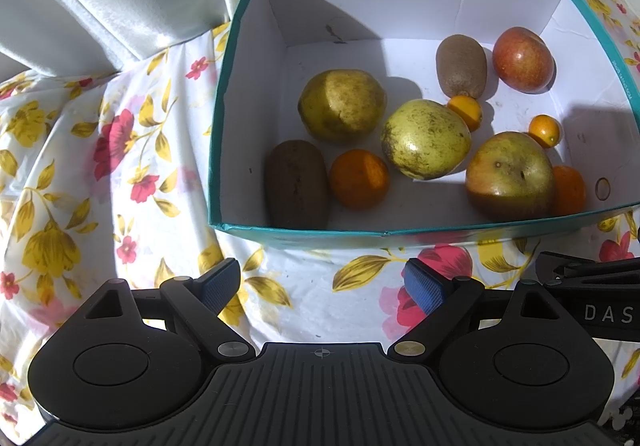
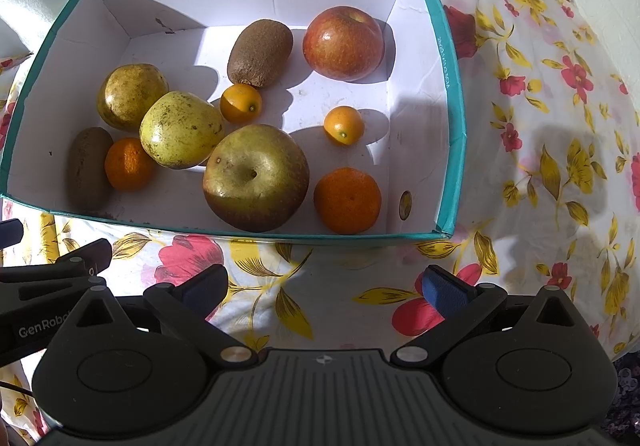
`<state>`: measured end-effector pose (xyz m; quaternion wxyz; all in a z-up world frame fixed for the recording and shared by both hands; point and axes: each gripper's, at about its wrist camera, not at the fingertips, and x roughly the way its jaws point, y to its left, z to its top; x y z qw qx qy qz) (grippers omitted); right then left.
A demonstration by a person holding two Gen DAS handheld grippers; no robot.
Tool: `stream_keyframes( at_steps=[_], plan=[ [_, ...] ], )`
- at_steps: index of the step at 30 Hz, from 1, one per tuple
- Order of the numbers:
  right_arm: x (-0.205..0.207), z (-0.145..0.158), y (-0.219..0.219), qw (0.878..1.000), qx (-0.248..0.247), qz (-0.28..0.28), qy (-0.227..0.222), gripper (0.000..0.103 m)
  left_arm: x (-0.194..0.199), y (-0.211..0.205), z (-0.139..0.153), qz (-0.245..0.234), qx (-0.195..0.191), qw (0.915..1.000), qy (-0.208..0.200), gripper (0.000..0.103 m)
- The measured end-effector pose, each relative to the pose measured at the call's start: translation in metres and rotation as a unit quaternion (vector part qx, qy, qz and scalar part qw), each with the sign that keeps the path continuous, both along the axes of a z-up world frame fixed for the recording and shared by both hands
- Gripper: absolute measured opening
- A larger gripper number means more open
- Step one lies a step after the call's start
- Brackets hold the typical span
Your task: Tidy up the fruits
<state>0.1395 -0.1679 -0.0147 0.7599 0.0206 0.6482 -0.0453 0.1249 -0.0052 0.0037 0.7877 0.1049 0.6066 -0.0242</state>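
Ten fruits: all lying loose on the white floor of the teal box (image 2: 452, 94), none showing on the cloth outside it
Pears: two speckled yellow-green pears (image 2: 180, 130) sitting side by side toward the left of the box, touching each other
Apples: a green-brown apple (image 2: 256, 178) resting near the front wall, a red apple (image 2: 343, 43) sitting apart at the back right corner
Kiwis: one kiwi (image 2: 260, 52) lying at the back beside the red apple, the other (image 1: 297, 184) lying in the front left corner
Oranges: one mandarin (image 2: 347, 200) sitting front right, another (image 2: 128, 165) wedged between the front kiwi and a pear
Kumquats: two small ones (image 2: 344, 125) lying mid-box, one just beside the back kiwi
Stage: everything is sitting inside the box, which fits fruit gathered in, or fruit waiting to be sorted by kind; kinds are lying mixed, so the pictures are not settling which
Left gripper (image 1: 322, 286): hovering over the flowered tablecloth (image 1: 80, 166) before the front wall, jaws spread wide, gripping nothing
Right gripper (image 2: 324, 292): hanging alongside, equally released and empty
Handling well: any reach is needing to clear the tall front wall from above; round fruit is likely rolling when nudged, so closing across the widest part and sparing the neighbours is the wise course
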Motion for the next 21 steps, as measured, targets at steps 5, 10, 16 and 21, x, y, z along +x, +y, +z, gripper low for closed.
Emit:
stream_keyframes(
  at_steps=[5, 10, 16, 21],
  plan=[
    [0.0004, -0.0005, -0.0003, 1.000, 0.000, 0.001, 0.001, 0.103, 0.0005, 0.0003, -0.0011, 0.000, 0.000, 1.0000, 0.001, 0.093],
    [0.0011, -0.0015, -0.0007, 1.000, -0.001, 0.000, 0.002, 0.103, 0.0014, 0.0015, -0.0018, 0.001, -0.001, 1.0000, 0.002, 0.093],
    [0.0018, -0.0027, 0.0003, 1.000, -0.002, 0.003, 0.003, 0.103, 0.0018, 0.0015, -0.0021, -0.001, -0.001, 1.0000, 0.001, 0.093],
    [0.0020, -0.0026, 0.0006, 1.000, -0.003, 0.002, 0.003, 0.103, 0.0008, 0.0003, -0.0021, -0.004, 0.000, 1.0000, -0.006, 0.093]
  ],
)
